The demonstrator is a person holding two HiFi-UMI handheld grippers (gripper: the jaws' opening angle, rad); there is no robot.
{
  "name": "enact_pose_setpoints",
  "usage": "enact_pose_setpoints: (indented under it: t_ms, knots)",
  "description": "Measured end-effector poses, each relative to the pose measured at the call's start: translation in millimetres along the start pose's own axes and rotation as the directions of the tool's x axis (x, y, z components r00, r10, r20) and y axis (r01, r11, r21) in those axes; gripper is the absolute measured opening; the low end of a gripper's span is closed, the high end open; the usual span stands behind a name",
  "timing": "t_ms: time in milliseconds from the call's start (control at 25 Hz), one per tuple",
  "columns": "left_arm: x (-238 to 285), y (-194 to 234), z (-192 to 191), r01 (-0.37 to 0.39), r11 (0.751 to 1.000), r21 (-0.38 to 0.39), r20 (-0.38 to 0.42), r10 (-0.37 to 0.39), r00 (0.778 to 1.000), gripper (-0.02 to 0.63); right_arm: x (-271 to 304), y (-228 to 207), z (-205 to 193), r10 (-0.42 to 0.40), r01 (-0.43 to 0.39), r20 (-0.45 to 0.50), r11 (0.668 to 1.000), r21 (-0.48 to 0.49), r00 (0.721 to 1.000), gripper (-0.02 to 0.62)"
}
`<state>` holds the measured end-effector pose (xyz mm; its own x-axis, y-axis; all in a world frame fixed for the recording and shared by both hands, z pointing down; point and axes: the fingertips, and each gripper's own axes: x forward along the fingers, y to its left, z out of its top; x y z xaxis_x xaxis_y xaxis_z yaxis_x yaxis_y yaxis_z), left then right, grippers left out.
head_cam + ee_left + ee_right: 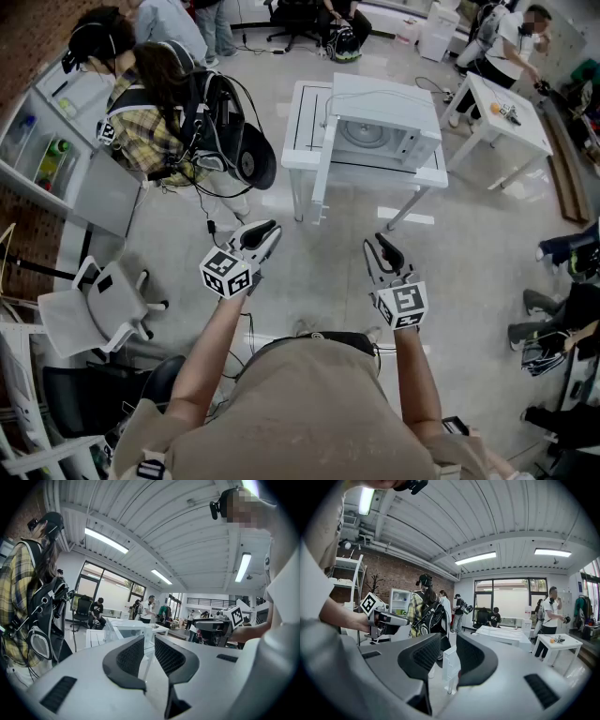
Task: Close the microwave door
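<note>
Microwave [384,117] is set on a white bench [309,122] at the far middle, well apart from both grippers. The left gripper [267,232] and right gripper [384,251] are held near, over the floor [319,272]. Each one's fingers [129,658] are parted by a narrow gap, and nothing is gripped.

White microwave [389,112] stands on a white table [427,178], its door [311,117] swung open leftward
</note>
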<state>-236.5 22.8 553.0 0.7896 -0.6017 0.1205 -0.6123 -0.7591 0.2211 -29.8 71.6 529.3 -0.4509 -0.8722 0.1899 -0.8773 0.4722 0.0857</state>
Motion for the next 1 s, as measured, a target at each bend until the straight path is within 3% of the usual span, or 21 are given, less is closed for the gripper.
enact_pose_setpoints:
  t_ms: [520,680,1000]
  knots:
    - [-6,-9,-2,0.017,1.0,0.01,-0.013,-0.017,1.0,0.058,1,8,-3,-0.008,0.008,0.0,1.0,0.002,1.0,0.107]
    - [-6,-10,0,0.02,1.0,-0.016,-0.004,-0.02,1.0,0.058,17,11,-5,0.006,-0.006,-0.003,1.0,0.025,1.0,0.141]
    - [-2,-4,8,-0.01,1.0,-0.021,0.006,0.01,1.0,0.057,79,23,-16,-0.012,0.011,-0.023,0.998,-0.068,1.0,0.144]
